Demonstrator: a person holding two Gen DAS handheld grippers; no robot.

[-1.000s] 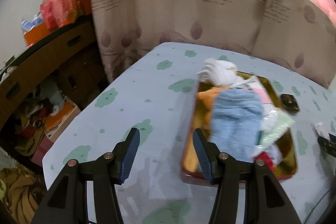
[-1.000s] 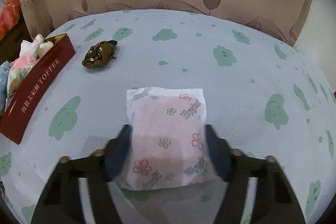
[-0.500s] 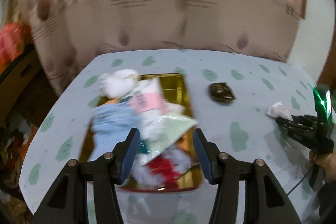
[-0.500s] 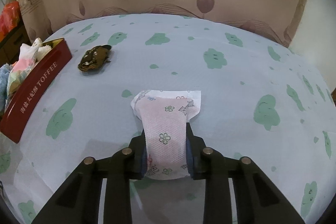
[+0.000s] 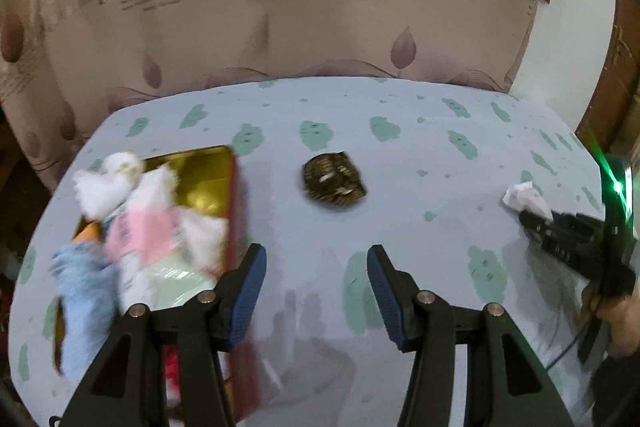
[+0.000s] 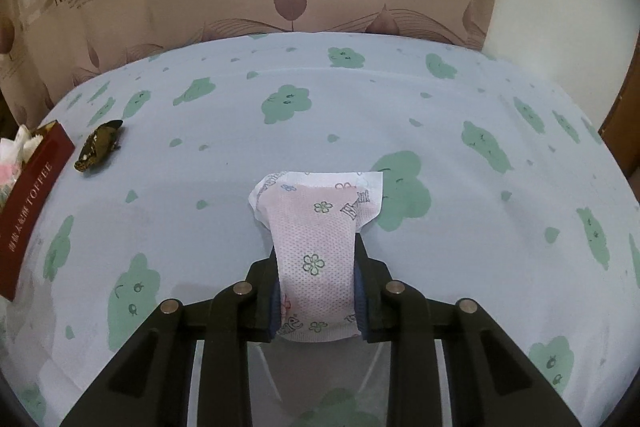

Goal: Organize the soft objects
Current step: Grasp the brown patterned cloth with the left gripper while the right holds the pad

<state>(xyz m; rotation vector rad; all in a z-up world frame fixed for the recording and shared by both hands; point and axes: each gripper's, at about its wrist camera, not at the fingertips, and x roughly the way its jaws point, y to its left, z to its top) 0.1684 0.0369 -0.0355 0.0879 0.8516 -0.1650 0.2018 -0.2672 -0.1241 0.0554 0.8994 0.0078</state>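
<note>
Right gripper: its jaws are squeezed tight on a soft white packet with little flowers printed on it. The packet bends in the middle where the pads pinch it. Its far end spreads out wide past the jaws.
Left gripper: its jaws stand wide apart with nothing between them. It hangs over a bare spot of the surface.
Surface: a pale blue cloth with green blobs covers it.
Toffee tin: a red tin, gold inside, on the left side. It is full of soft things.
In the tin: a white fluffy toy at the far end, a pink packet in the middle, a blue cloth at the near end.
Brown shiny lump: just right of the tin, not touching it.
Curtain: hangs past the far edge.
</note>
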